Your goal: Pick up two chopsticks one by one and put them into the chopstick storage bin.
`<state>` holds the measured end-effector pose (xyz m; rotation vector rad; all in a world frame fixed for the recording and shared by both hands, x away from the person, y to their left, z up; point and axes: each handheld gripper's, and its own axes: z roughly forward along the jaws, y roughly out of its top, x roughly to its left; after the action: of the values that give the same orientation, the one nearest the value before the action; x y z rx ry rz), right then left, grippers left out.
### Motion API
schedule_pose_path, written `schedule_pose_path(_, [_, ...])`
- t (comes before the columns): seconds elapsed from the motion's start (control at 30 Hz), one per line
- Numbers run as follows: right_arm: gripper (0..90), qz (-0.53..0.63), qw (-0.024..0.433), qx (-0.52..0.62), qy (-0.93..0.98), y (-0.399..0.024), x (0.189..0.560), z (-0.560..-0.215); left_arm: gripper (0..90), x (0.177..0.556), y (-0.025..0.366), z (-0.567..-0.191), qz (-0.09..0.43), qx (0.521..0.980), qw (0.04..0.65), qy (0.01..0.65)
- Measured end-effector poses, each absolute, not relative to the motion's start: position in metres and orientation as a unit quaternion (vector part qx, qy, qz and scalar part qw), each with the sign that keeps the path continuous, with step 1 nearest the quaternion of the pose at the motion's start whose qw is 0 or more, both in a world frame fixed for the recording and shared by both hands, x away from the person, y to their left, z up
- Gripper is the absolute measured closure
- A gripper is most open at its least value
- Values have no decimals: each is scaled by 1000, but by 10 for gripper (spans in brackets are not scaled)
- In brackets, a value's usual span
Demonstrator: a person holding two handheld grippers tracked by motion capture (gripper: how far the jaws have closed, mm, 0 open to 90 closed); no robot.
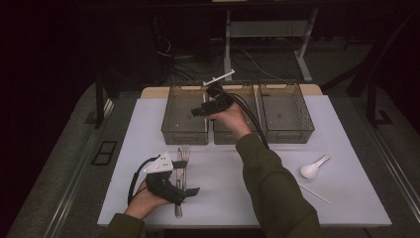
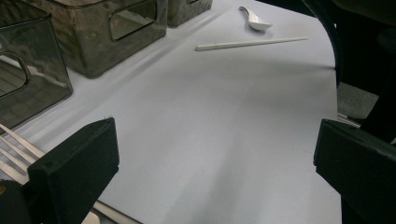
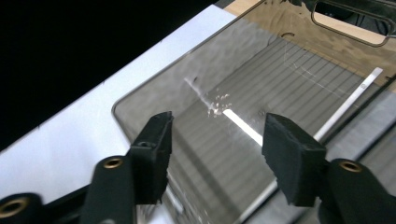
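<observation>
My right gripper (image 1: 200, 111) hangs over the left clear bin (image 1: 184, 135), held by a hand in an olive sleeve. Its jaws stand open with nothing between them (image 3: 215, 154). Below them a white chopstick (image 3: 240, 126) lies on the ribbed floor of the bin (image 3: 163, 72), and a flat silvery strip (image 3: 350, 105) runs along its right wall. My left gripper (image 1: 187, 177) rests low at the table's front left, wide open and holding nothing (image 2: 215, 163), over a metal fork (image 1: 184, 153) and knife (image 1: 179, 159).
Two more clear bins, the middle one (image 1: 228, 137) and the right one (image 1: 287, 135), stand in the same row. A white spoon (image 1: 313, 168) and a second white chopstick (image 1: 314, 193) lie on the white tabletop (image 1: 223, 168) at the right, the spoon (image 2: 254, 21) behind the chopstick (image 2: 252, 44).
</observation>
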<state>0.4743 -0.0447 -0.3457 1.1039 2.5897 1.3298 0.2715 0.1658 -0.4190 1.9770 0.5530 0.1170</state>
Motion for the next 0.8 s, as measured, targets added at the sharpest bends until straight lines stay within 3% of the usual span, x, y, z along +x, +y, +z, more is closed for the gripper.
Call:
schedule_pose_path(0.43, [356, 440, 55, 334, 832, -96, 439, -336, 0, 271, 166, -419, 49, 826, 511, 233])
schedule_pose_path(0.8, [359, 445, 57, 321, 834, -131, 416, -339, 0, 271, 167, -418, 58, 823, 513, 238])
